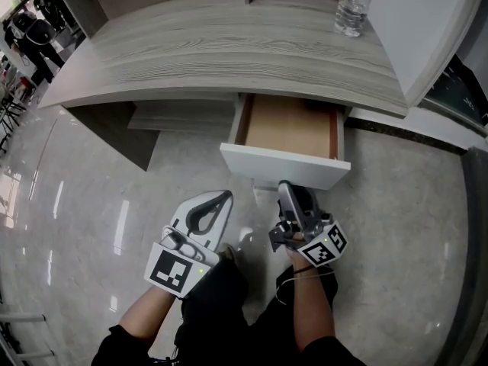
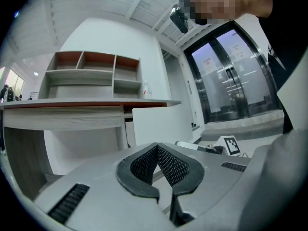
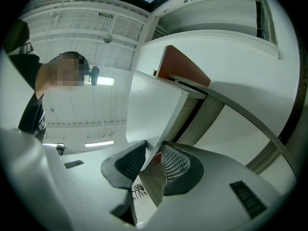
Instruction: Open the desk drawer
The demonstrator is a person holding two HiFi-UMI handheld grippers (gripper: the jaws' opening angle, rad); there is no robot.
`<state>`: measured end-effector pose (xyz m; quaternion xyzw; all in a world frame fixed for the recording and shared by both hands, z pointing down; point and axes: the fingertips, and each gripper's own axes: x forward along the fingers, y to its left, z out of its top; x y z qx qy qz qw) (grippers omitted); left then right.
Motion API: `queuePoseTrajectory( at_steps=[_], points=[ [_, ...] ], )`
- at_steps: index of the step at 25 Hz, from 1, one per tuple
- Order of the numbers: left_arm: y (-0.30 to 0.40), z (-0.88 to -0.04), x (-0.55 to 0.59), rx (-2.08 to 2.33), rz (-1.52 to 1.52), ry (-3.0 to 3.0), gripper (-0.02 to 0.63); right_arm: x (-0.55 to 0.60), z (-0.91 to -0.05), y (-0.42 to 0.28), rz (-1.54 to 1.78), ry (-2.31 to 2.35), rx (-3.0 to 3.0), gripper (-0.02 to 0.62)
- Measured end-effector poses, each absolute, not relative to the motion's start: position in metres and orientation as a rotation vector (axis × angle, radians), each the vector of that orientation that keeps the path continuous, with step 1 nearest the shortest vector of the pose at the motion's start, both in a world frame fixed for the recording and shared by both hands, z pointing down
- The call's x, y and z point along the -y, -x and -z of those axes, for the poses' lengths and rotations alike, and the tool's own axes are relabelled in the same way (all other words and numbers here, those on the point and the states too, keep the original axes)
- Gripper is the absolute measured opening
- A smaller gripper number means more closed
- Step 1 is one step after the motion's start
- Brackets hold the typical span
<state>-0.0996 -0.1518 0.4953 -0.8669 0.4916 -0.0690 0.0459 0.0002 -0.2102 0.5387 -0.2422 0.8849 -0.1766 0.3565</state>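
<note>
The desk drawer stands pulled out from under the grey wood desktop, its brown inside bare. My right gripper reaches up from below to the drawer's white front panel. In the right gripper view the panel's lower edge runs between the two pads, and the right gripper is shut on it. My left gripper hangs to the left of the drawer, apart from it. Its tips meet with nothing between them, as the left gripper shows, and the white panel lies ahead of it.
A clear water bottle stands at the desk's back right. A shelf unit rises on the desk. A desk side panel stands left of the drawer. Glass doors lie to the right, and people stand at the far left.
</note>
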Motion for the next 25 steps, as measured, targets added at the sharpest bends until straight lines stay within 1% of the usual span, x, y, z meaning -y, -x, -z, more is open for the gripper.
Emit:
queuePoseTrajectory(
  at_steps=[14,25],
  points=[
    [0.103,-0.502,0.152,-1.512,0.238,2.649,0.005,0.211,-0.559,0.0,0.421,0.586,-2.358,0.097],
    [0.117,-0.512,0.157,-1.544,0.274,2.635,0.005,0.224,-0.595,0.002,0.426,0.595,-2.455,0.101]
  ],
)
